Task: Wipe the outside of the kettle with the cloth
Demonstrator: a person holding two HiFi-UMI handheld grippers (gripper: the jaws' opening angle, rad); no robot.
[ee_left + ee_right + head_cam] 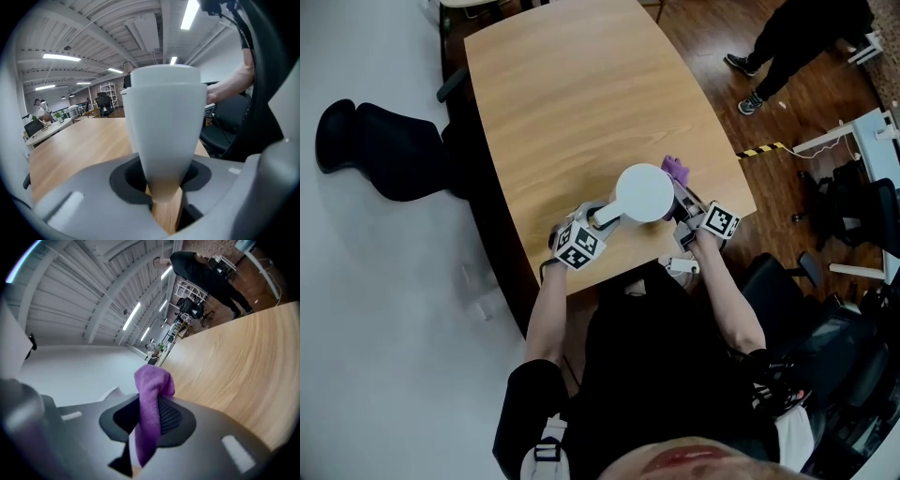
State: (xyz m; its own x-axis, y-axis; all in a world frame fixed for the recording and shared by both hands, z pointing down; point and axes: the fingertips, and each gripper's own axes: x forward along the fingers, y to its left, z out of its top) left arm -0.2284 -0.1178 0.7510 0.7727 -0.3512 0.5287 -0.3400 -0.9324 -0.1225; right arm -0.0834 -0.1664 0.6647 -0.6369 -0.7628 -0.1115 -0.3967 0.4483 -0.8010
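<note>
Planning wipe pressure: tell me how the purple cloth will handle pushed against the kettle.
Probably floppy: the purple cloth folds over limply in the right gripper. Likely light and soft, so it should mould to the kettle.

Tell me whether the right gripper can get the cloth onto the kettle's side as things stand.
Probably yes: the right gripper holds the cloth right beside the kettle, nothing between them, and the left gripper grips the kettle.

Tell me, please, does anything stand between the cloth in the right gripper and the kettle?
Nothing visible does: the purple cloth sits right beside the white kettle, with no object between them.
</note>
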